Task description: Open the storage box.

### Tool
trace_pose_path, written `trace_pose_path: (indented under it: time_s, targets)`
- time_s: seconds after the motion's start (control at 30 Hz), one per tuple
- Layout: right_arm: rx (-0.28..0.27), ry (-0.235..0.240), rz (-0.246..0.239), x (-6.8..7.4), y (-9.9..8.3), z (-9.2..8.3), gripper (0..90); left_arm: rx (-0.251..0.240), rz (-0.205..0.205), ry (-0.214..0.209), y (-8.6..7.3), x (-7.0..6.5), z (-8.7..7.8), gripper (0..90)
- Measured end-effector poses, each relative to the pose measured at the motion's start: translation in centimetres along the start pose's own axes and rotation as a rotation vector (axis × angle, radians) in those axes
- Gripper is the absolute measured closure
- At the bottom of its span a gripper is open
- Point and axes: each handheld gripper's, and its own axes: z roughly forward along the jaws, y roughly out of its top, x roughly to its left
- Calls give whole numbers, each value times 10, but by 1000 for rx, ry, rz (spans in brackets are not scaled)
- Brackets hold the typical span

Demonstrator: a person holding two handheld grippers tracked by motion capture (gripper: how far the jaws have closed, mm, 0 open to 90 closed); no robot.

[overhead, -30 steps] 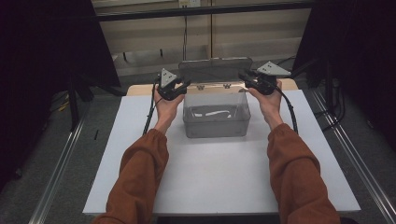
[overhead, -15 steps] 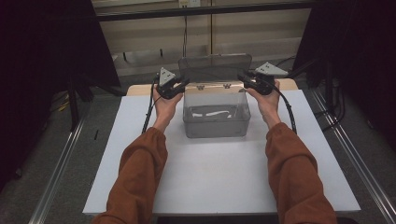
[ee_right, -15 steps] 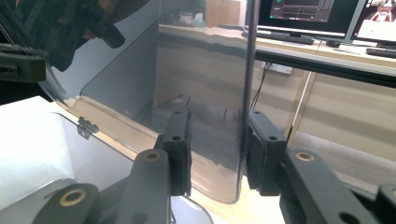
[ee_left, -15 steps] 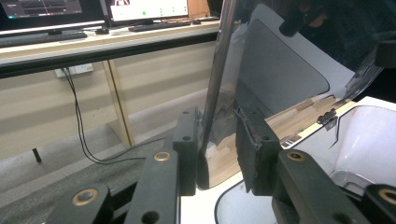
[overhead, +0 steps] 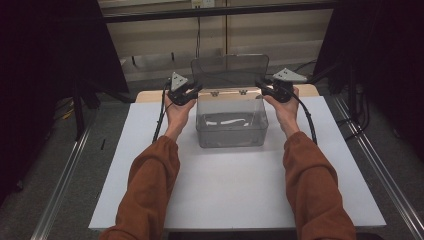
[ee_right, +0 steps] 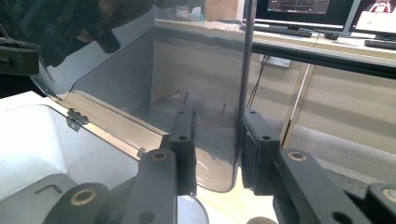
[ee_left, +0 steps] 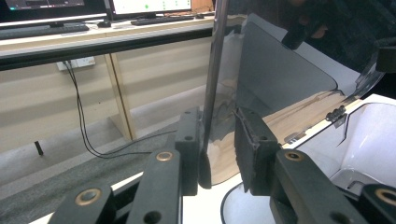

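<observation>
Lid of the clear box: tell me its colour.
The lid is smoke-grey and see-through, best in the left gripper view.

The high view is dim, its left and right margins falling to near black, while the white table [overhead: 235, 195] catches soft light from above. In the left gripper view the smoky lid [ee_left: 280, 70] between the fingers [ee_left: 189, 149] carries pale reflections, and the nearest jaw metal is soft. The right gripper view is brighter beyond the fingers [ee_right: 257, 154], with glowing monitors [ee_right: 303, 8] overexposed.
</observation>
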Motion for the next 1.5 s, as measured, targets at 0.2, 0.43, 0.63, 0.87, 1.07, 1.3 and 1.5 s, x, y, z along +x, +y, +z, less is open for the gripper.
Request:
trace_pose_path:
  time_s: [0.2, 0.43, 0.63, 0.87, 1.07, 1.3, 1.5]
  targets:
    - [20, 3, 12, -2, -7, 5, 682, 7, -6, -9, 0, 3, 1, 737]
    - [18, 18, 30, -5, -11, 9, 686, 12, -27, -3, 0, 5, 4, 744]
    - [26, 19, 34, -7, -11, 12, 701, 27, -38, 0, -2, 8, 7, 759]
    - [24, 25, 59, -10, -12, 14, 725, 66, -81, -10, -7, 10, 13, 732]
    - [31, 31, 84, -13, -12, 15, 741, 80, -108, -17, -5, 12, 17, 714]
    - [42, 33, 110, -15, -11, 17, 738, 107, -116, -28, -4, 12, 24, 637]
    - [50, 31, 125, -16, -12, 18, 738, 114, -171, -30, -5, 15, 27, 677]
